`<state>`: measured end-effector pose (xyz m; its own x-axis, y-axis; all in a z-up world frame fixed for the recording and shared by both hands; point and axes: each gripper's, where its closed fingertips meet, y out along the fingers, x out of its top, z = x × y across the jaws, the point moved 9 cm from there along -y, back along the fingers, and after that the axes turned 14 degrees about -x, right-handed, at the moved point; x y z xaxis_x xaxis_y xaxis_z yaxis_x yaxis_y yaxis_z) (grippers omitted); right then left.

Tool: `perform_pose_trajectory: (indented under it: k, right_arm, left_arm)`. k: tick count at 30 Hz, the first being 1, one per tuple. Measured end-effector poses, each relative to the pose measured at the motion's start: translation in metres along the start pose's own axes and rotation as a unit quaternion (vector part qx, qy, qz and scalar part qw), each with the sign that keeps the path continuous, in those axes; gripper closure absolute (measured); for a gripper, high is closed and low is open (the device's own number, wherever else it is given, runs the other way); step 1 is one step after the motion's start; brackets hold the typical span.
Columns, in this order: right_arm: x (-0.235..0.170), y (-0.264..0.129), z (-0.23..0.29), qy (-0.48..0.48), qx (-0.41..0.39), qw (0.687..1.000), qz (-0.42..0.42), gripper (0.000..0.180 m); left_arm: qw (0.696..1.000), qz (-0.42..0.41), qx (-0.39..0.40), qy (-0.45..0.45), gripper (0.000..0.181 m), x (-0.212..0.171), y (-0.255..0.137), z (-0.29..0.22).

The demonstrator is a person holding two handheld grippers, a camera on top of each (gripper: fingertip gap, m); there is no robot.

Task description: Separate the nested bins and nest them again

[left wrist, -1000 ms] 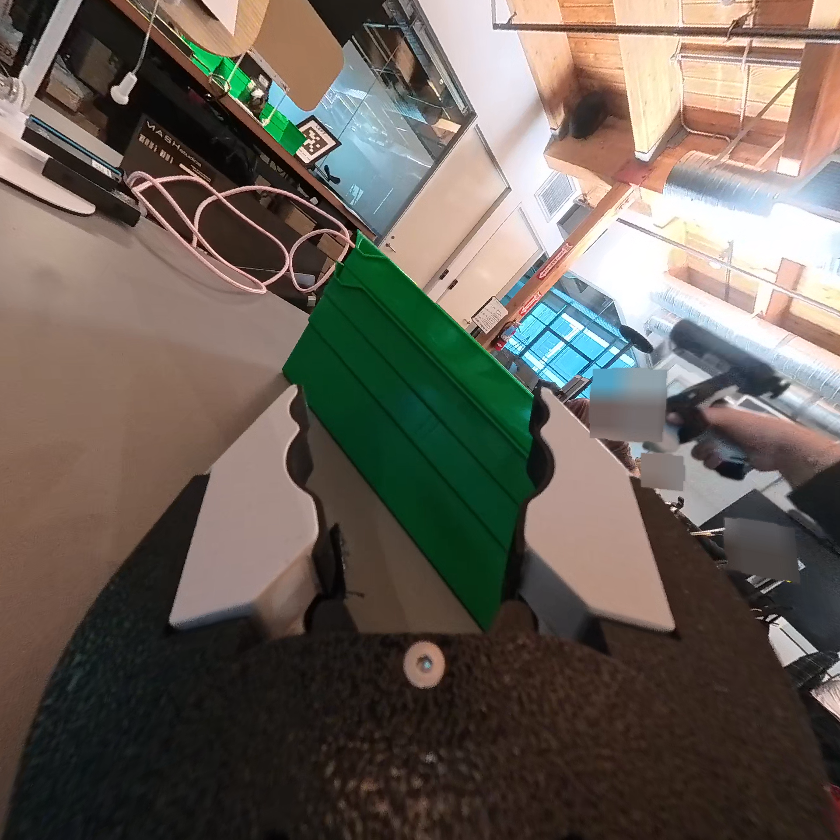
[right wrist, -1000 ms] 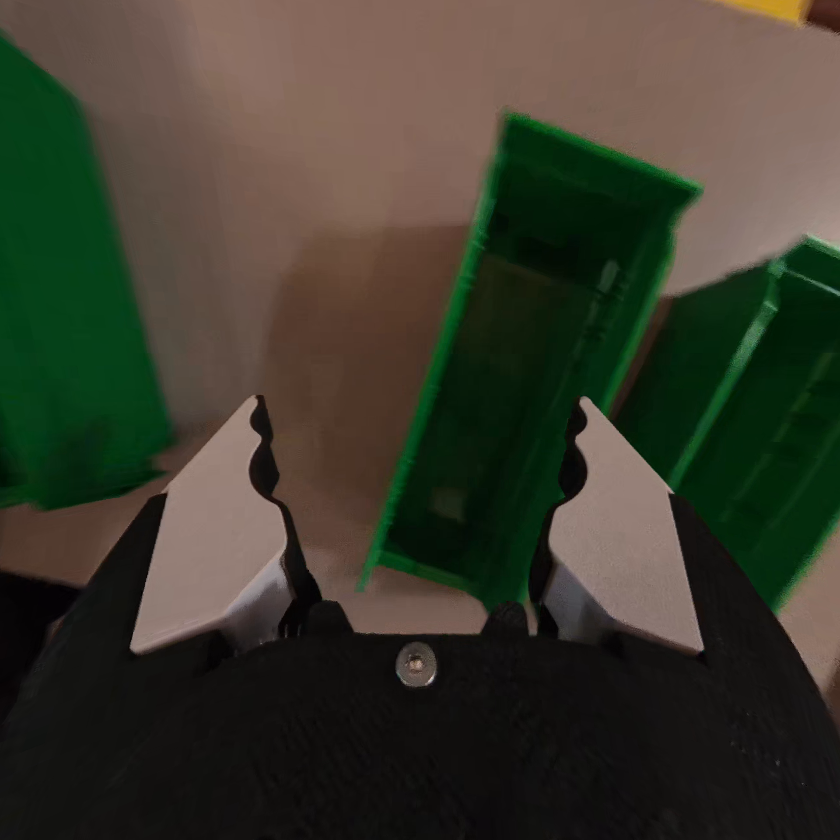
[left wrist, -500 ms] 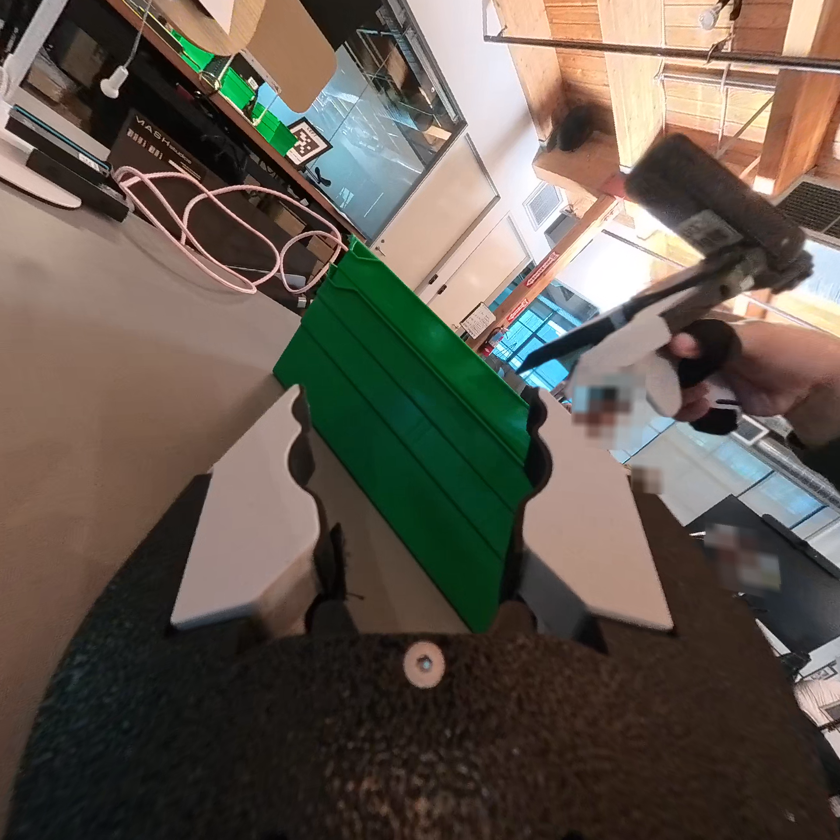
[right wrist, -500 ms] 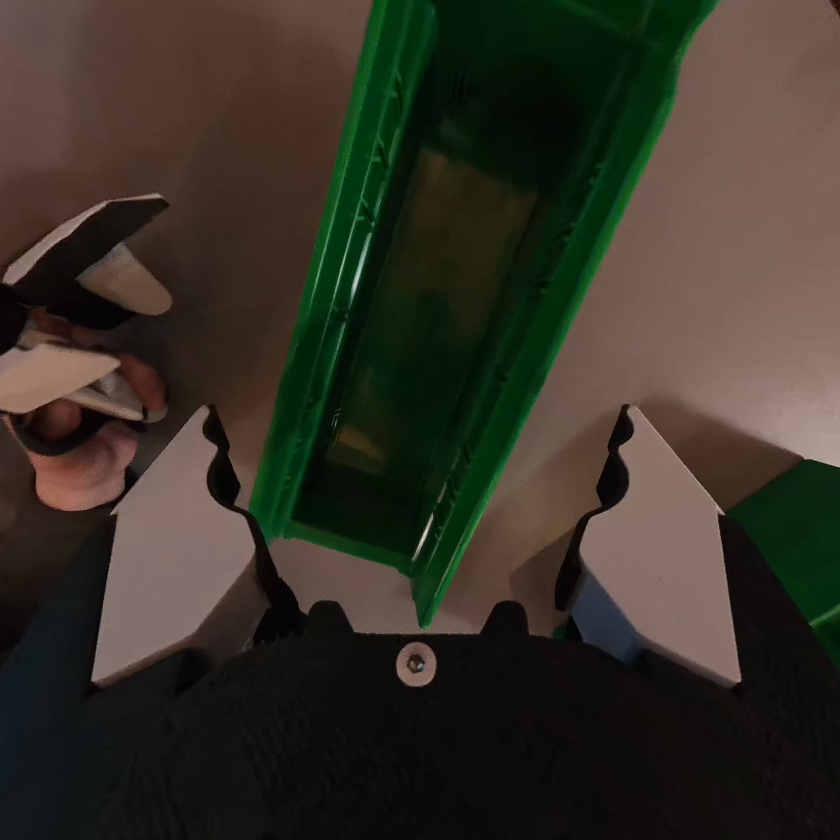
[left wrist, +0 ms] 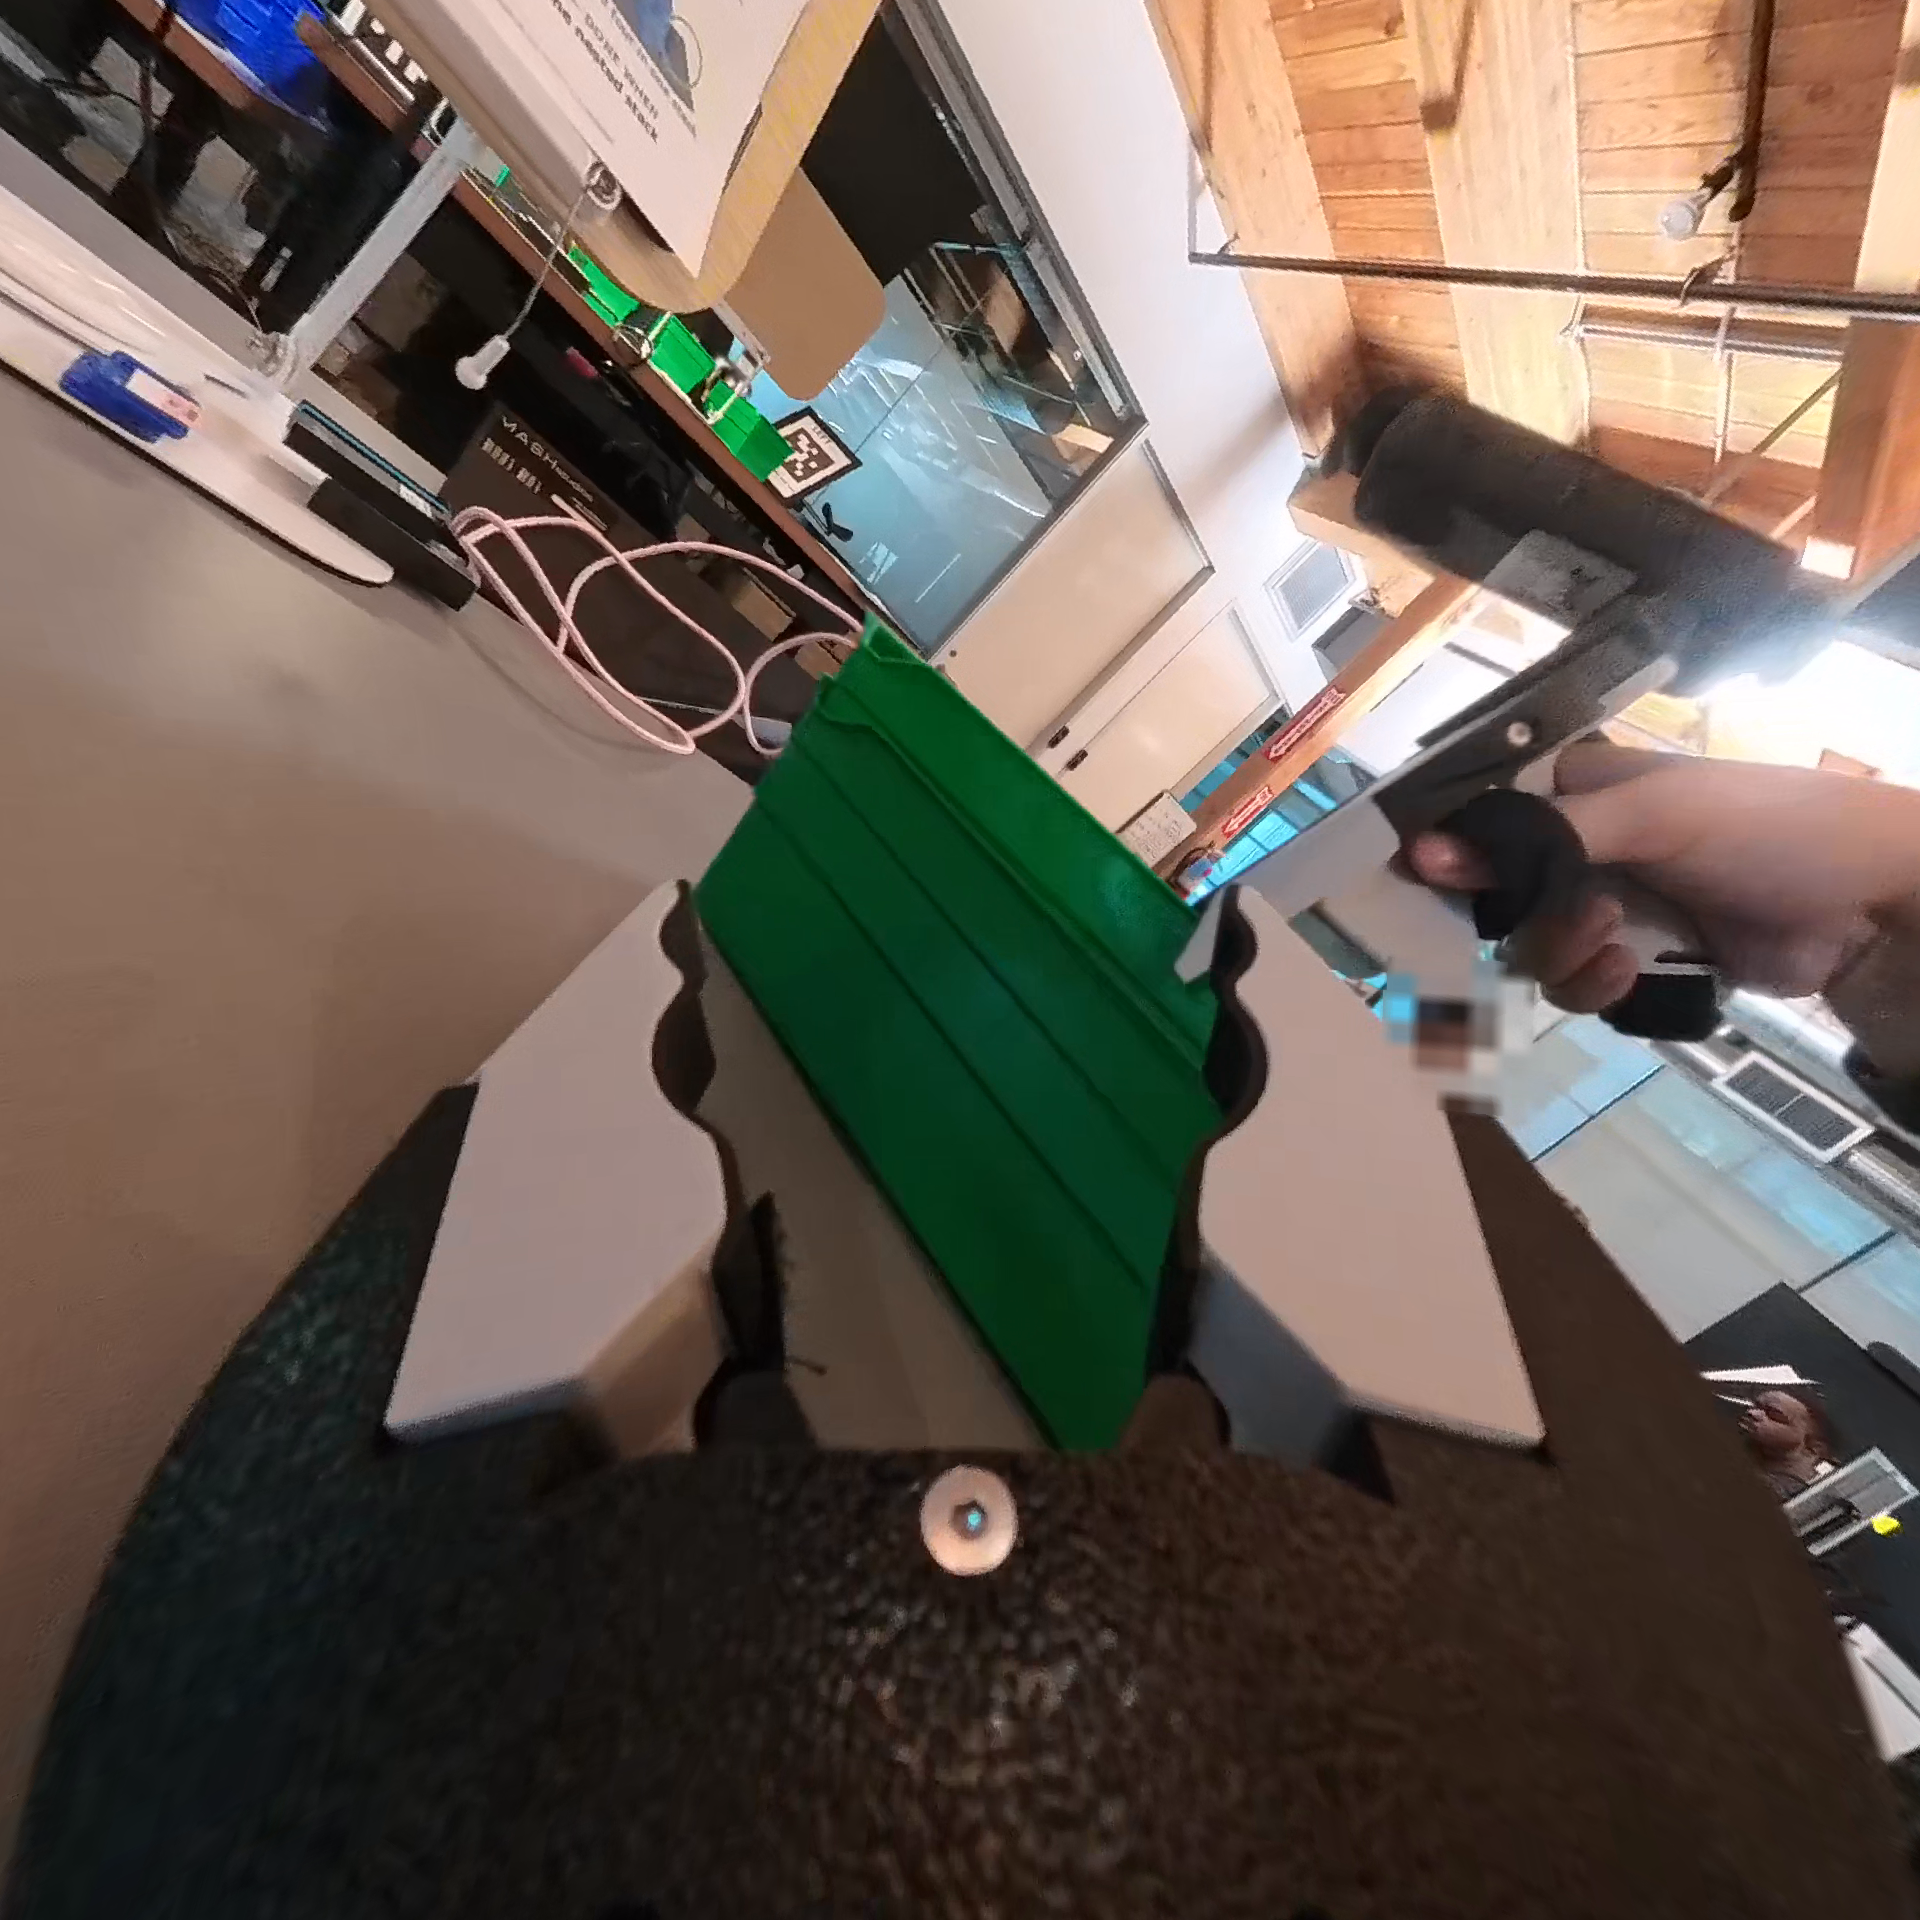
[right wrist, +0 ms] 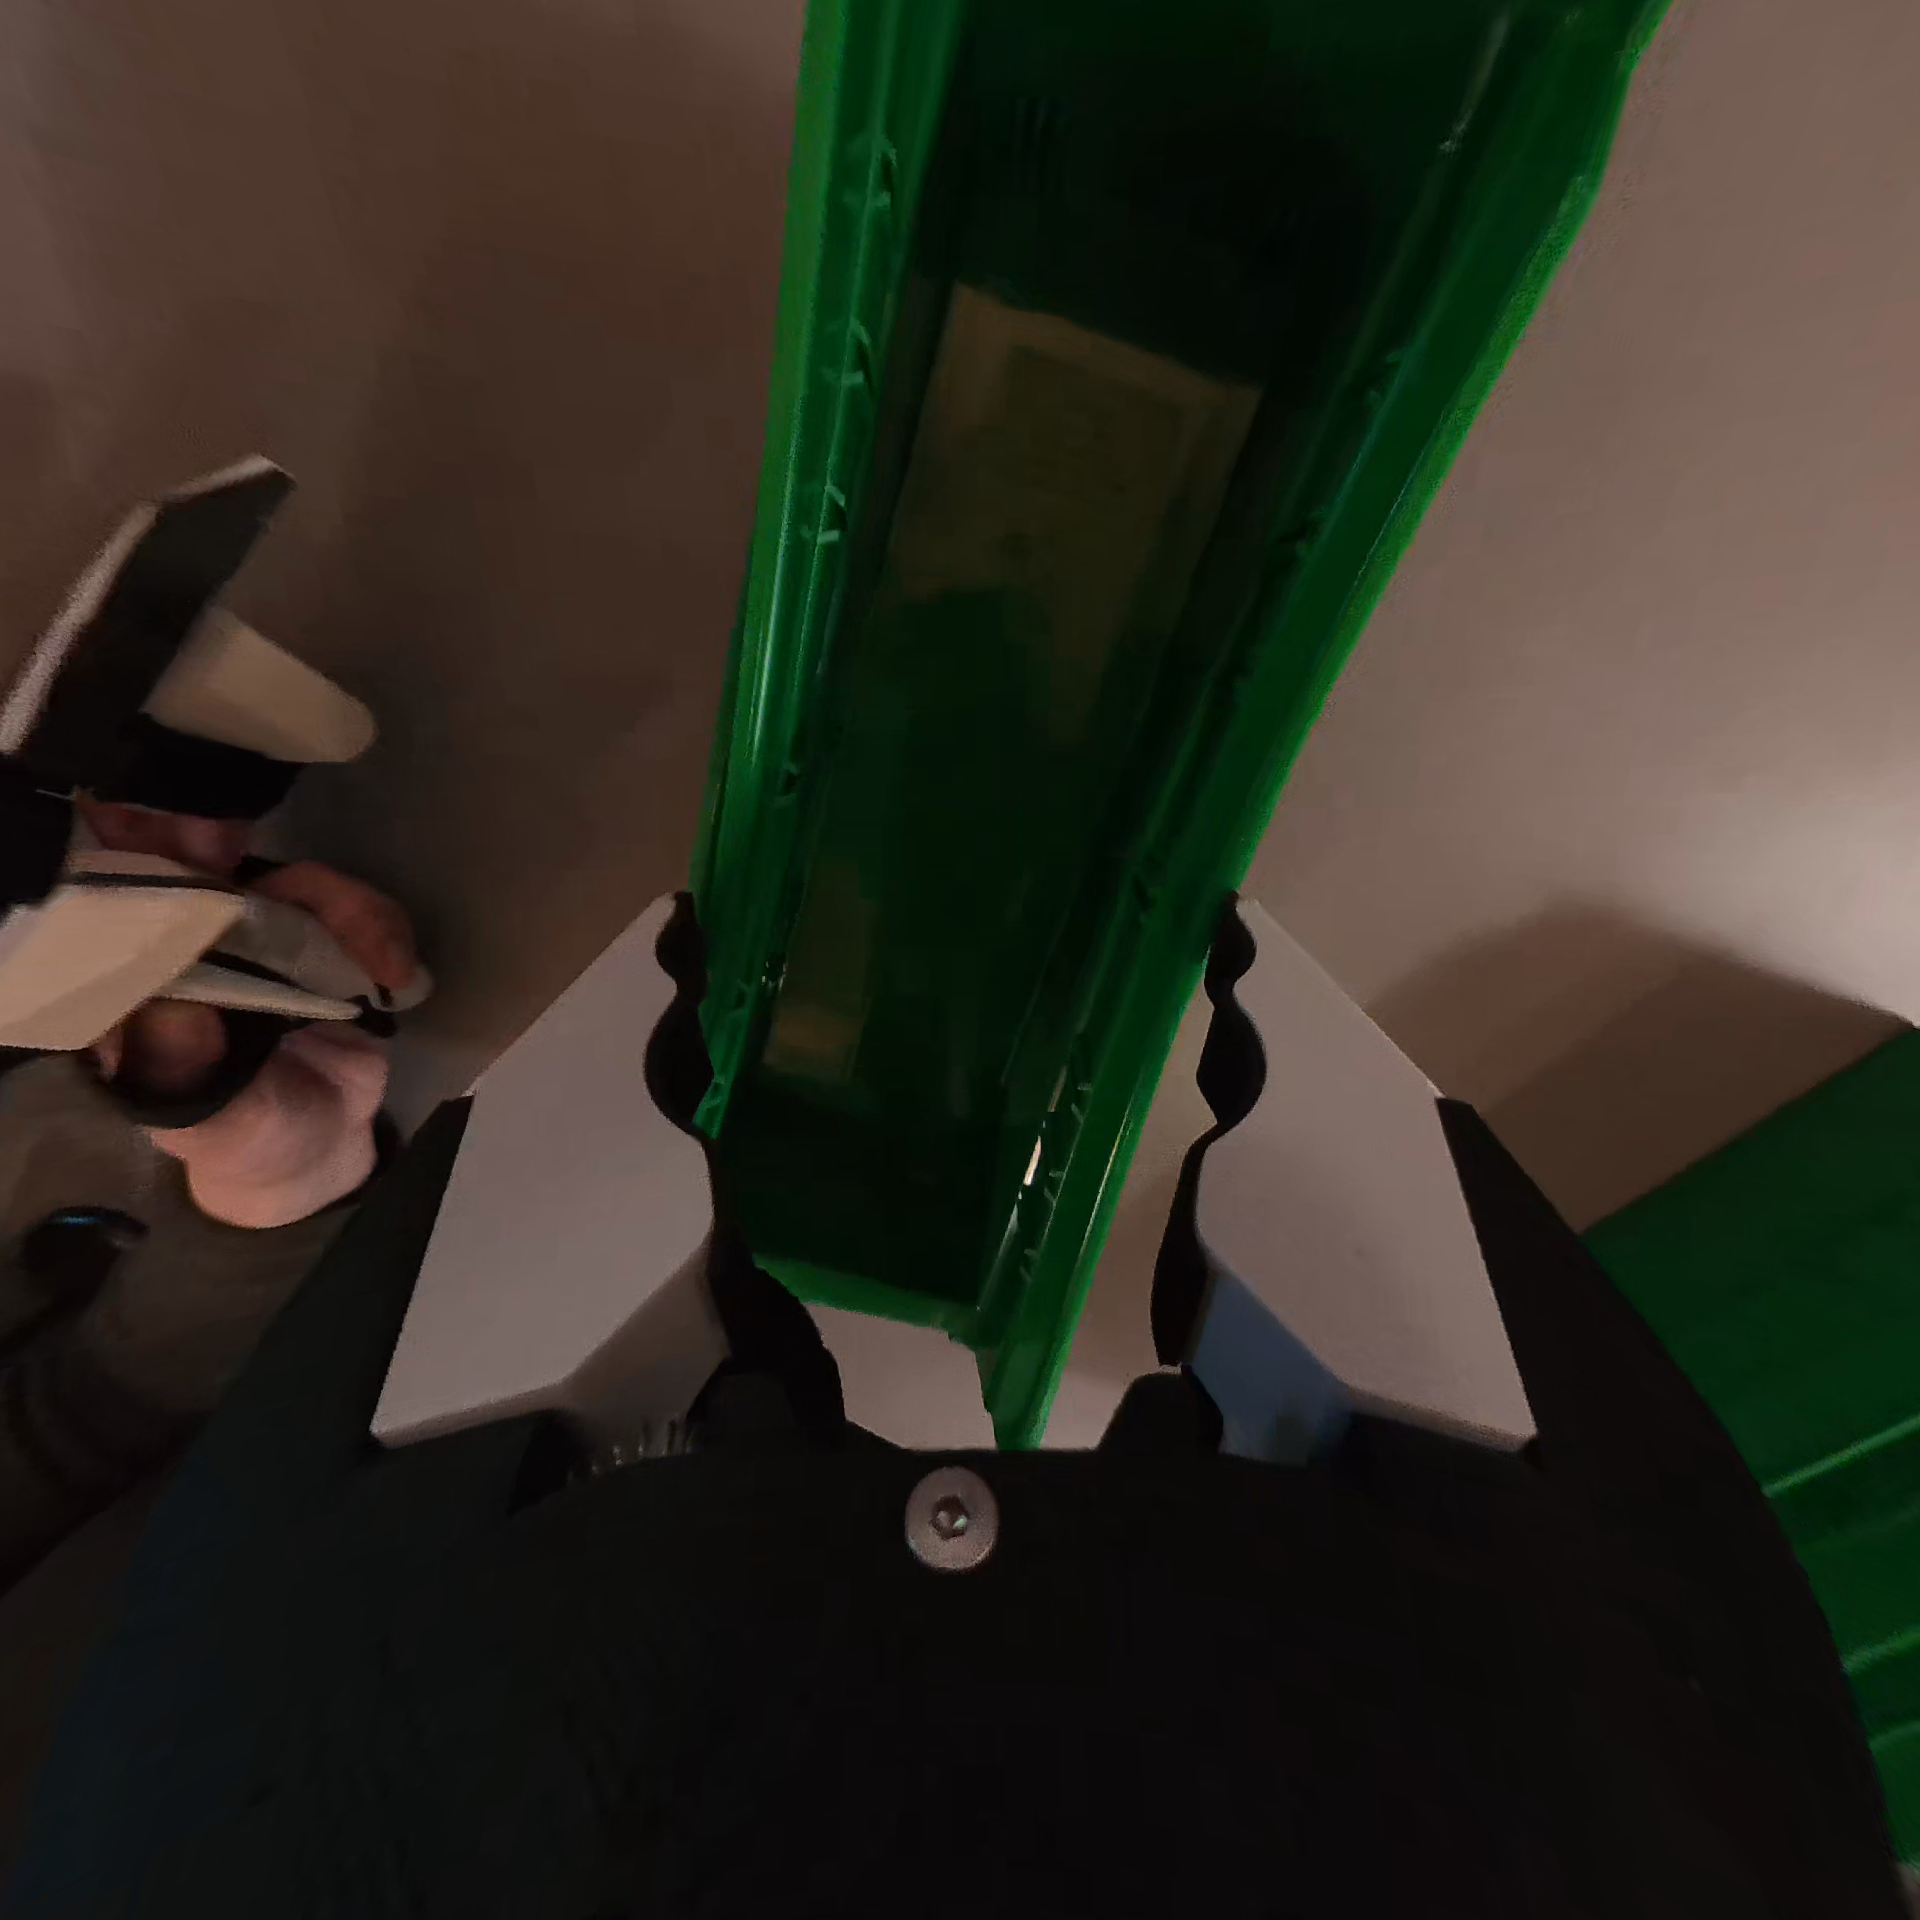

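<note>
Your two grippers meet at one long green bin on the grey table

The table [right wrist: 416, 312] fills the ground under both tools; the green bin [right wrist: 1039, 623] runs straight ahead of your right gripper [right wrist: 951, 935], whose jaws straddle its near end, left finger against the rim, right finger clear, so not clamped. Inside lies a flat pale label, nothing else. A second green bin [right wrist: 1787, 1403] sits off to its right. Only your left gripper [left wrist: 956, 925], jaws spread, shows the bin's ribbed outer wall [left wrist: 966, 1039] between its fingers, plus the pink cable [left wrist: 623, 644] beyond
</note>
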<state>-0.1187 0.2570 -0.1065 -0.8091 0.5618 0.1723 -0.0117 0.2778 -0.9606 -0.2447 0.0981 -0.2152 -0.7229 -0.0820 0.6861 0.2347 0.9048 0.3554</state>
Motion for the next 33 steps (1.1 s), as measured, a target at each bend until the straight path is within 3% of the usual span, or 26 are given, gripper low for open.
perform_pose_trajectory:
  k: [5,12,20,28,33]
  right_arm:
    - [0.011,-0.015,0.011,-0.007,0.024,0.999,-0.027,0.082]
    - [0.021,-0.023,0.018,-0.027,-0.03,0.998,-0.053,0.085]
    - [0.023,-0.051,0.008,-0.019,-0.018,0.997,-0.078,0.083]
    - [0.003,-0.113,-0.06,0.063,0.006,0.987,-0.146,0.082]
    - [-0.032,-0.098,-0.117,0.13,-0.041,0.982,-0.129,0.082]
  left_arm:
    - [1.0,0.002,-0.007,-0.004,0.085,-0.001,0.002,-0.001]
    - [1.0,-0.001,0.009,-0.003,0.085,0.0,-0.001,0.002]
    - [1.0,-0.004,0.004,-0.006,0.085,0.001,-0.001,0.002]
    - [1.0,-0.002,-0.009,-0.015,0.091,0.0,0.0,0.002]
    - [1.0,-0.002,-0.009,-0.013,0.093,0.0,0.0,0.001]
